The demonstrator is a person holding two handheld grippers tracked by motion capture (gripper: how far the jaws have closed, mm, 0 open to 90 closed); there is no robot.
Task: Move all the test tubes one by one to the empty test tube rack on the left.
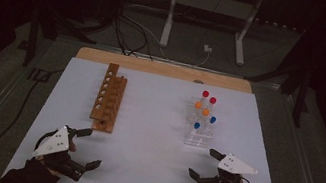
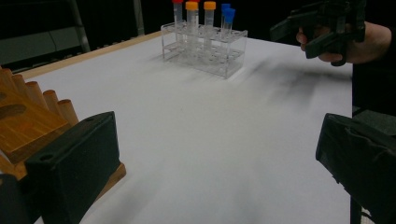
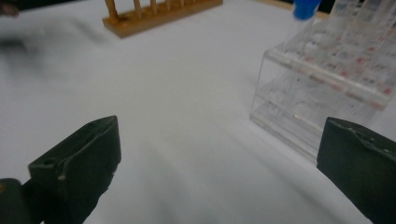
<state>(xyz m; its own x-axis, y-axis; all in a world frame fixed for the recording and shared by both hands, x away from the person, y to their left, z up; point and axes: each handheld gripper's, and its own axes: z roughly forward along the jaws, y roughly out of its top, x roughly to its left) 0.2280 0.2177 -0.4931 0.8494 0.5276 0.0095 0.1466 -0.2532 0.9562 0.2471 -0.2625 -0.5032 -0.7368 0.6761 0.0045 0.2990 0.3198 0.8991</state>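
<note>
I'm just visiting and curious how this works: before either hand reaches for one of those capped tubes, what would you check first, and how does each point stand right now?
1. Left gripper open with nothing between its fingers: ok.
2. Right gripper open and empty: ok.
3. Capped tubes upright in the clear rack, two red, two orange, two blue: ok.
4. Wooden rack has free holes to receive tubes: ok, no tube stands in it.
5. Path across the white table between the racks free of clutter: ok.
6. Whether the tubes sit loose enough to lift out: cannot tell.
</note>
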